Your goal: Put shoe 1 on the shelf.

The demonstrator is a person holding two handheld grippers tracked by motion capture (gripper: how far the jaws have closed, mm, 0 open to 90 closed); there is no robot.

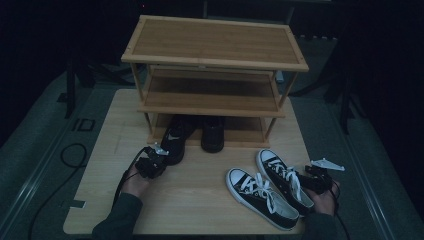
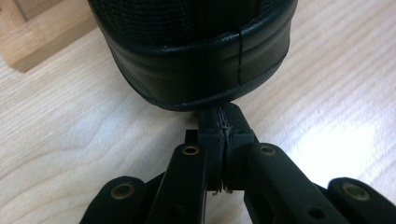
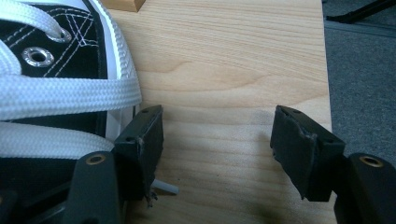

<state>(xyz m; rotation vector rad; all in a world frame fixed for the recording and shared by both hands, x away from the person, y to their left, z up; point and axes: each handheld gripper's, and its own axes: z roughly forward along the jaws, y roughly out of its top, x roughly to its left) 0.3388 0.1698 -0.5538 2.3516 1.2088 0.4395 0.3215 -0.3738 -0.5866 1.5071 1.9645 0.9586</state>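
High view, rack: one wooden shoe rack (image 1: 215,60) with three shelves stands at the far end of the table (image 1: 200,200).
High view, black shoes: two of them. One (image 1: 213,132) sits on the bottom shelf, right of the other; the left black shoe (image 1: 175,142) pokes its heel out of the rack toward the near side.
High view, sneakers: two black-and-white lace-up sneakers on the near right of the table, the left sneaker (image 1: 262,197) and the right sneaker (image 1: 285,180), lying side by side with toes pointing far-left.
High view, grippers: left gripper (image 1: 156,159) sits right at the heel of the left black shoe; right gripper (image 1: 312,180) is just beside the right sneaker, at the table's right edge.
High view, writing: no brand or label I can read anywhere, too dim.
Left gripper view, jaws: pressed together with nothing between them, tips (image 2: 223,123) touching or nearly touching the black heel (image 2: 196,60). You also get the heel's back seam and a rack corner (image 2: 42,32), which the high view is too dark for.
Right gripper view, jaws: spread wide apart (image 3: 217,135), only bare table between them.
Right gripper view, sneaker: the laces, metal eyelets and white stitching (image 3: 56,70) show up close, right against the left-hand jaw. No logo here either.
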